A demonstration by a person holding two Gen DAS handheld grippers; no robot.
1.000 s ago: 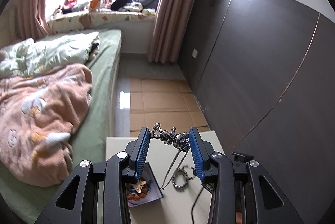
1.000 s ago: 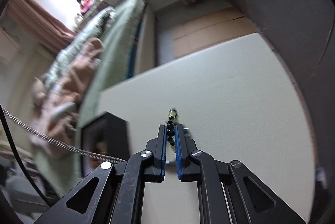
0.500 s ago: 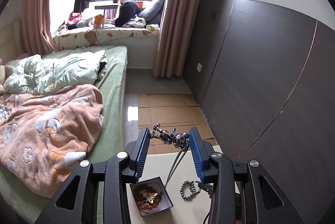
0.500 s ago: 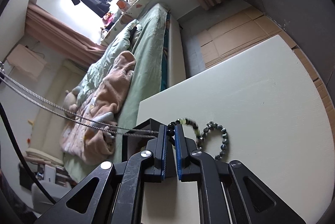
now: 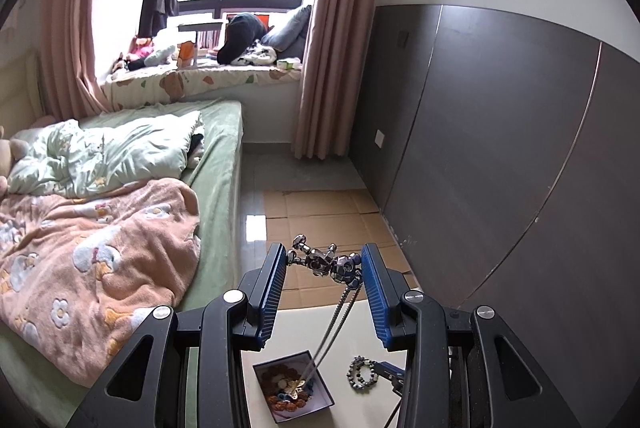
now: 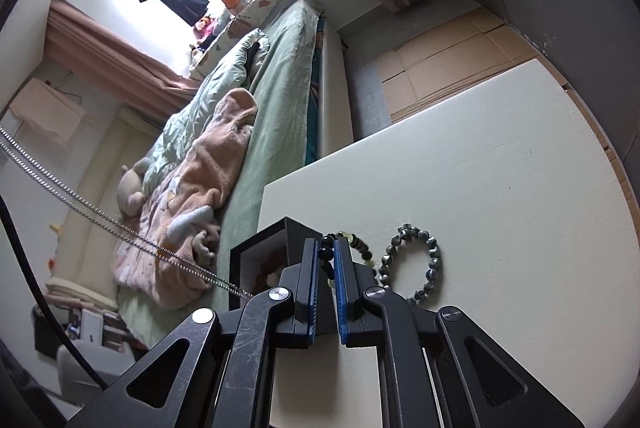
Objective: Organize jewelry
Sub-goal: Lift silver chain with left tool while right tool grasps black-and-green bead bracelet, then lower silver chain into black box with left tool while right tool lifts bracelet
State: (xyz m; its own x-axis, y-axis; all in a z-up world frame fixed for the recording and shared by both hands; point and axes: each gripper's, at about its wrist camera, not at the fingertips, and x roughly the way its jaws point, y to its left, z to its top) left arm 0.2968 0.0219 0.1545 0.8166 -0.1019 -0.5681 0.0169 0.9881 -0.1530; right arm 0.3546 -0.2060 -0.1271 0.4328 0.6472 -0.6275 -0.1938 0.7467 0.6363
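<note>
My left gripper is shut on a silver figurine pendant, held high above the table. Its chain hangs down into a small dark jewelry box with white lining and several pieces inside. The chain also crosses the right wrist view. My right gripper is shut on a black-and-green bead bracelet, low over the table beside the box. A grey bead bracelet lies on the table just right of it, and shows in the left wrist view.
The white table stands between a bed with blankets on the left and a dark panelled wall on the right. Cardboard sheets cover the floor beyond the table's far edge.
My left gripper has risen with the pendant, pulling the chain up from the box. My right gripper has drawn back with the bead bracelet, bringing the box and grey bracelet into view.
</note>
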